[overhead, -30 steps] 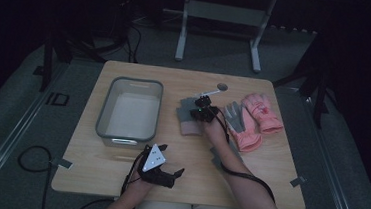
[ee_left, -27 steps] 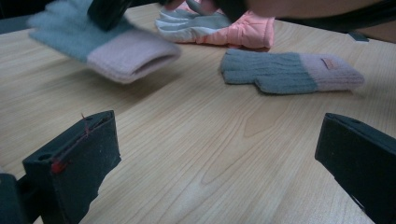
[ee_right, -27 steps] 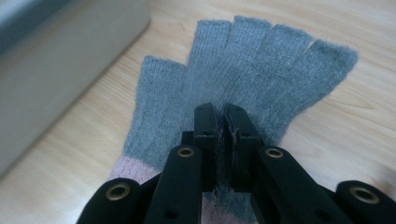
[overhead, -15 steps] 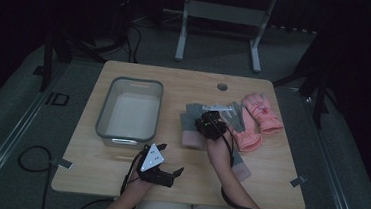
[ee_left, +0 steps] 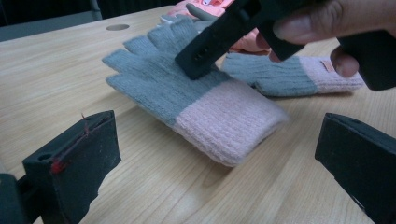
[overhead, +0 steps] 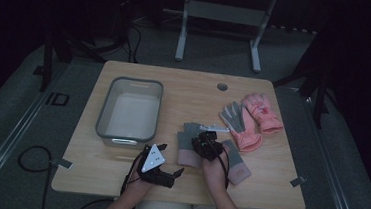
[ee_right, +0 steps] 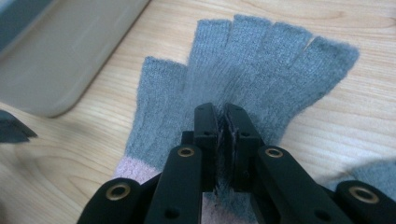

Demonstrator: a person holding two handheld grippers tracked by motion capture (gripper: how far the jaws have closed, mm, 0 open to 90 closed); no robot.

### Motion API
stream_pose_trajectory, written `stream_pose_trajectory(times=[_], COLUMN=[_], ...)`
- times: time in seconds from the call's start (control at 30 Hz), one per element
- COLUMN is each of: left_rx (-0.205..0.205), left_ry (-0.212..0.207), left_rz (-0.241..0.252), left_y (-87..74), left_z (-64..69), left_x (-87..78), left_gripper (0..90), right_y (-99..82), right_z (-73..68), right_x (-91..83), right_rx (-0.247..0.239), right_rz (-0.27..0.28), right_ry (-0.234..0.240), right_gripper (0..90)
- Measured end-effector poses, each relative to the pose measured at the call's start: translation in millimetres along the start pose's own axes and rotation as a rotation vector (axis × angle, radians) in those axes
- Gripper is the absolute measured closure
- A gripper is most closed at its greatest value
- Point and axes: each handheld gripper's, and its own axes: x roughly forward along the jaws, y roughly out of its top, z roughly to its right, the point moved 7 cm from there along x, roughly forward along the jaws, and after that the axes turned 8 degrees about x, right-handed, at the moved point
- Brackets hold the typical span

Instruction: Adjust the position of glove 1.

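We read the work in hand as gathering the gloves, probably into the grey bin, though that goal is our judgement.

The grey-and-pink knit glove (ee_right: 243, 65) lies flat on the table (overhead: 117, 179), its grey fingers fanned out beyond the tips of the right gripper (ee_right: 223, 112), its pink cuff back under the gripper body. The right gripper's jaws are pinched nearly together with a fold of the grey knit caught between the pads, about mid-palm. In the left gripper view the glove's cuff rests on the wood, so we judge it gripped but not lifted.

Its mate, a second grey-and-pink glove (ee_left: 299, 74), lies just beyond the held one, touching or nearly so; we cannot tell which.

The left gripper (ee_left: 215, 154) stands with jaws wide and nothing between them, the held glove's cuff just ahead of its tips.

Farther off from the right fingers, a pink glove pair (overhead: 252, 120) lies untouched. The grey bin (overhead: 104, 109) sits off to the left gripper's side and looks empty.

Status: one glove grasped, none delivered. Left, by our judgement: lift and place this glove, then the other three.
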Motion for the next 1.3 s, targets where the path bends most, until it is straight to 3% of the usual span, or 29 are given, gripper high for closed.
stream_pose_trajectory(times=[0.27, 0.37, 0.6, 0.77, 0.8, 0.9, 0.97, 1.03, 1.13, 1.3], left_rx=[0.001, 0.001, 0.000, -0.005, -0.005, -0.006, -0.003, -0.002, -0.007, -0.005], left_ry=[0.000, -0.001, -0.002, -0.005, -0.004, -0.002, 0.000, -0.002, 0.000, 0.000], left_rz=[-0.002, -0.003, -0.007, -0.011, -0.011, -0.012, -0.009, -0.012, -0.010, -0.012], left_y=[-0.1, -0.2, -0.2, -0.4, -0.4, -0.4, -0.3, -0.3, -0.2, -0.2], left_z=[0.0, 0.2, 0.3, 0.0, -0.2, -0.3, -0.1, 0.1, 0.0, 0.6], left_x=[0.0, 0.1, 0.6, 1.0, 0.9, 1.0, 0.8, 0.9, 1.1, 1.1], left_gripper=[0.0, 0.0, 0.0, 0.0, 0.0, 0.0, 0.0, 0.0, 0.0, 0.0], right_y=[-14.8, -18.4, -16.6, -11.3, -8.6, -3.9, 0.1, 4.8, 10.7, 10.0], right_z=[5.1, 5.9, 6.0, 9.7, 13.9, 20.4, 27.3, 34.8, 49.2, 78.5], right_x=[20.9, 27.4, 26.7, 19.0, 12.6, 1.6, -7.4, -17.4, -31.2, -43.2], right_rx=[0.022, 0.016, -0.016, -0.039, -0.086, -0.125, -0.178, -0.202, -0.289, -0.356], right_rz=[-0.051, -0.066, -0.060, -0.055, -0.033, -0.017, -0.012, -0.011, -0.001, -0.023], right_ry=[-0.017, -0.015, -0.012, 0.033, 0.027, 0.046, 0.053, 0.094, 0.099, 0.110], right_gripper=[83.9, 79.5, 69.2, 64.6, 64.5, 64.5, 64.4, 64.5, 63.6, 61.4])
